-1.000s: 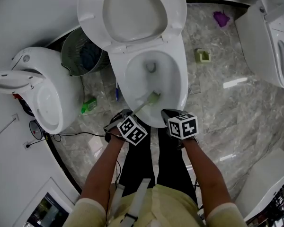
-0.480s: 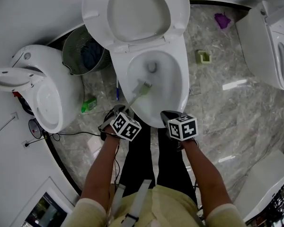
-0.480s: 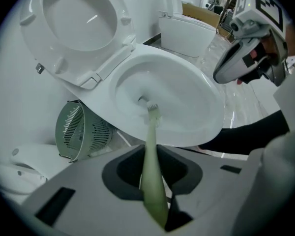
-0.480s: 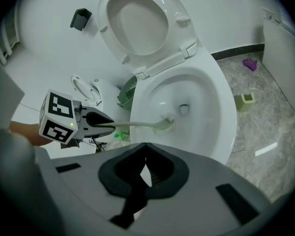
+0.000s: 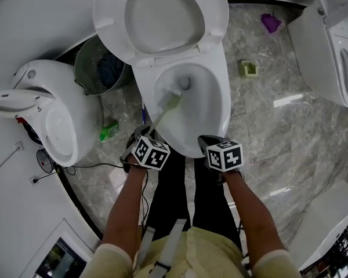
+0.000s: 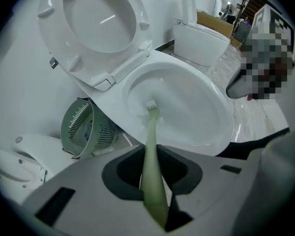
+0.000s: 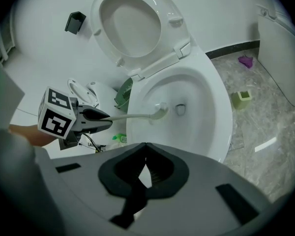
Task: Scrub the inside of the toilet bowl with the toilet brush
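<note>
A white toilet bowl stands open ahead of me, its lid raised. My left gripper is shut on the pale green toilet brush. The handle runs up from the jaws and the brush head rests against the bowl's inner left wall, near the drain hole. In the left gripper view the brush handle passes between the jaws to the bristles. In the right gripper view the brush reaches into the bowl. My right gripper is shut and empty at the bowl's front rim.
A grey mesh waste bin stands left of the bowl. Other white toilets sit at the left and right. A green bottle, a green cup and a purple object lie on the marbled floor.
The left gripper has shifted left, and the brush head has travelled from the bowl's near side up along its left wall toward the drain. The right gripper has stayed put.
</note>
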### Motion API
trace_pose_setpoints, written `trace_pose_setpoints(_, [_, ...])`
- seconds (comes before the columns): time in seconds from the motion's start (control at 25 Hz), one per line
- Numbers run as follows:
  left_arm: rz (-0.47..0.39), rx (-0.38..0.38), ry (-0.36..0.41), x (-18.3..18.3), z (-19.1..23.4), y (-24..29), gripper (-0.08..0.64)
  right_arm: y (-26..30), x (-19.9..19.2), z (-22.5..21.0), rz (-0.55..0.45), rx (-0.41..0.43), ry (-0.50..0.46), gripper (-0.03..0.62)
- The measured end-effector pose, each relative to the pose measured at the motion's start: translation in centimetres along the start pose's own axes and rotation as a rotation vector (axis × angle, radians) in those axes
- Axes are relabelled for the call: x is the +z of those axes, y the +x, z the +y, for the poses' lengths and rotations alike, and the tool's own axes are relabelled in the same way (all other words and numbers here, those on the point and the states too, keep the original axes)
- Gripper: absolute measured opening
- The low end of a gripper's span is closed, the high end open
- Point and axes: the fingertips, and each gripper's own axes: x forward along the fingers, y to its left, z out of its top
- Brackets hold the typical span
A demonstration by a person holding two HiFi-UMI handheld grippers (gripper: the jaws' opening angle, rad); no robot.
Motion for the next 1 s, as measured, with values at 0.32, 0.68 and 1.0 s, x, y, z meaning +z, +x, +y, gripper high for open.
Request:
trace_pose_setpoints(0.32, [0.000, 0.058, -0.132, 2.1, 2.7, 0.4, 0.083, -0.2, 1.4, -0.8, -0.028, -0.006, 0.033, 0.015])
trace_pose_setpoints(0.68, [-0.072, 0.089, -0.237, 5.3, 4.8, 1.0, 0.083, -0.7, 2.0, -2.1, -0.054, -0.011, 0.079, 0.015])
trace_pose_setpoints(1.0, [-0.097, 0.013, -0.222, 9.1, 3.6, 2.0, 0.083, -1.1, 2.4, -2.9, -0.084, -0.003, 0.124, 0.015])
